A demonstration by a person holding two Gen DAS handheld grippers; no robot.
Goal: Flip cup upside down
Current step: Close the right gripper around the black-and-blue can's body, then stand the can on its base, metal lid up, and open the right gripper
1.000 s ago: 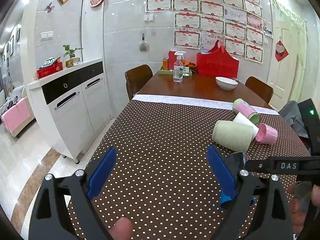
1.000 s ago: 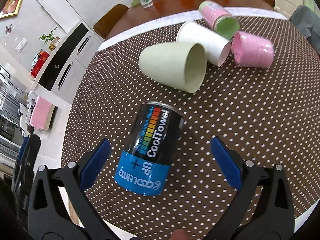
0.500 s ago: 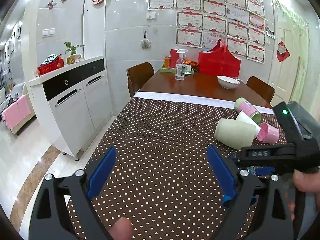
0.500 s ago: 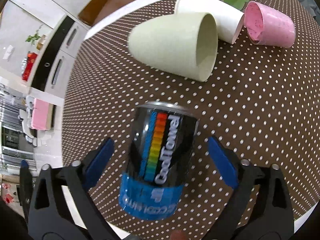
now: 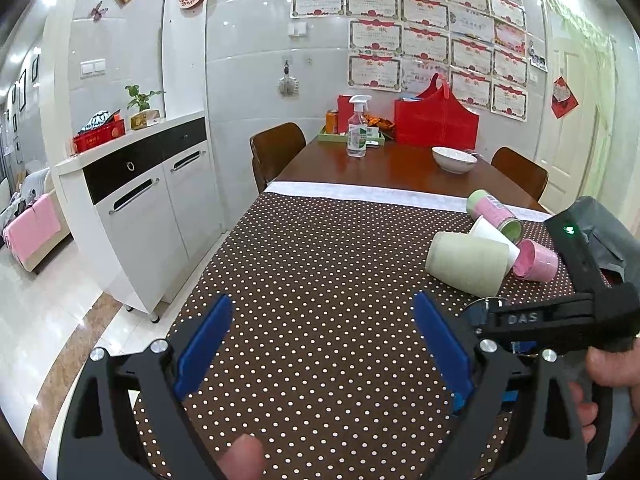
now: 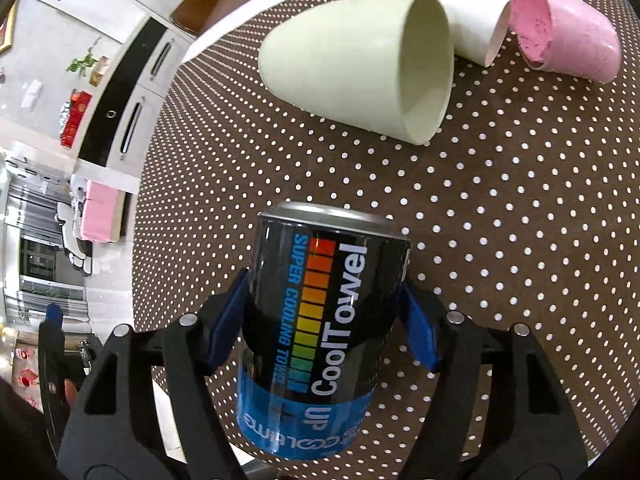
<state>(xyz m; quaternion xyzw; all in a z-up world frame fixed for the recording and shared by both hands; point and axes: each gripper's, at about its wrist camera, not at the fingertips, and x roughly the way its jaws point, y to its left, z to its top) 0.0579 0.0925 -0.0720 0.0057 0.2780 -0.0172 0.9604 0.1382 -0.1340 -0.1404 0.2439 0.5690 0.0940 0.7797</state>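
A black and blue "CoolTowel" can [image 6: 320,320] lies on the dotted cloth. My right gripper [image 6: 326,312] is shut on its sides, a blue pad on each side. In the left wrist view the can is mostly hidden behind the right gripper's body [image 5: 560,316]. My left gripper [image 5: 324,340] is open and empty above the cloth, left of the can. A pale green cup [image 6: 360,64] [image 5: 466,264] lies on its side just beyond the can.
A white cup [image 6: 472,16] [image 5: 492,236], a pink cup [image 6: 572,44] [image 5: 536,260] and a pink-green tin [image 5: 494,216] lie on their sides behind the green cup. A white bowl [image 5: 454,159], spray bottle [image 5: 357,128] and red bag [image 5: 436,120] stand at the far end. The table edge [image 6: 160,208] is to the left.
My right gripper has moved forward around the can and closed its jaws on it. The left gripper has stayed open and nearly still.
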